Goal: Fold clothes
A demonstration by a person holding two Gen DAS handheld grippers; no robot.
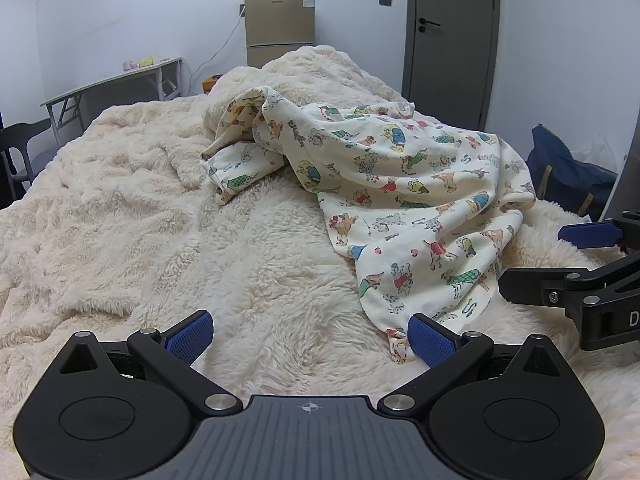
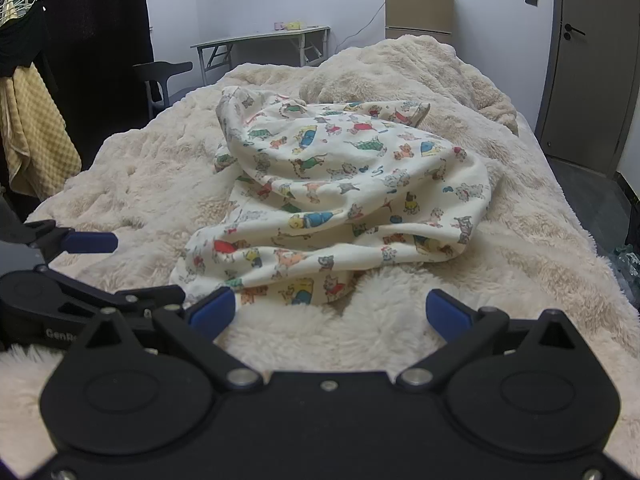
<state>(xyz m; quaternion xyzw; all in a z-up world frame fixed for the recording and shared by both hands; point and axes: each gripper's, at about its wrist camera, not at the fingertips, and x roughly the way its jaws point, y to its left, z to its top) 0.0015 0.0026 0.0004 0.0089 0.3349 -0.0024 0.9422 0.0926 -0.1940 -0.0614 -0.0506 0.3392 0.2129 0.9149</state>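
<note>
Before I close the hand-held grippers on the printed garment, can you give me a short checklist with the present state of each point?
1. Left hand-held gripper open: ok.
2. Right hand-held gripper open: ok.
3. Printed garment lying flat: not ok, it is crumpled in a heap on the fluffy blanket.
4. Garment edge between the left fingers: not ok, the near corner only touches the right-hand pad.
5. Garment edge between the right fingers: not ok, the hem lies just ahead of them.
6. Type of garment, sleeves or legs: cannot tell.
</note>
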